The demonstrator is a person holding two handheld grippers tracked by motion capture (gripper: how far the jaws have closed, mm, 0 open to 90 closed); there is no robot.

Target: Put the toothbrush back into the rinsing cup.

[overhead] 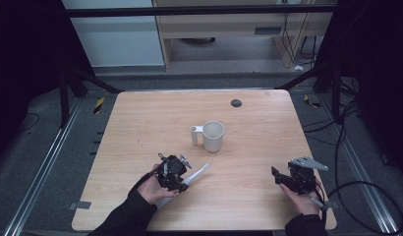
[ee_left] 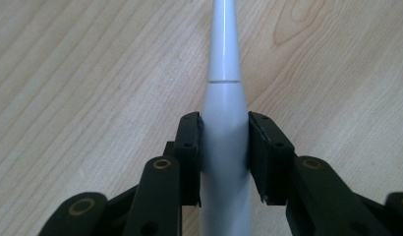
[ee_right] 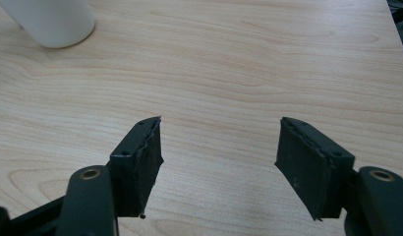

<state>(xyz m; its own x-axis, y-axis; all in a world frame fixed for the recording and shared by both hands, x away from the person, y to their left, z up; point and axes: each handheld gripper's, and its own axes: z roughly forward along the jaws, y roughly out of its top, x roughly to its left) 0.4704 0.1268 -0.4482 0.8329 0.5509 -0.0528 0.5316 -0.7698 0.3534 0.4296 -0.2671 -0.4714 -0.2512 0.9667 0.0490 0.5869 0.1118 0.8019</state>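
Observation:
A long white tapered handle lies low over the wooden table, pointing up and right toward a white mug. My left gripper is shut on its thicker part. In the left gripper view both black pads press the handle's sides, and its thin end runs away from the jaws. My right gripper rests near the table's front right, held in a hand, and stands open. In the right gripper view nothing lies between its jaws, and the mug's base shows at the top left.
A small black round disc sits near the table's far edge. The mug stands upright near the middle, its handle turned left. Cables trail on the floor to the right. Dark frame bars flank the table.

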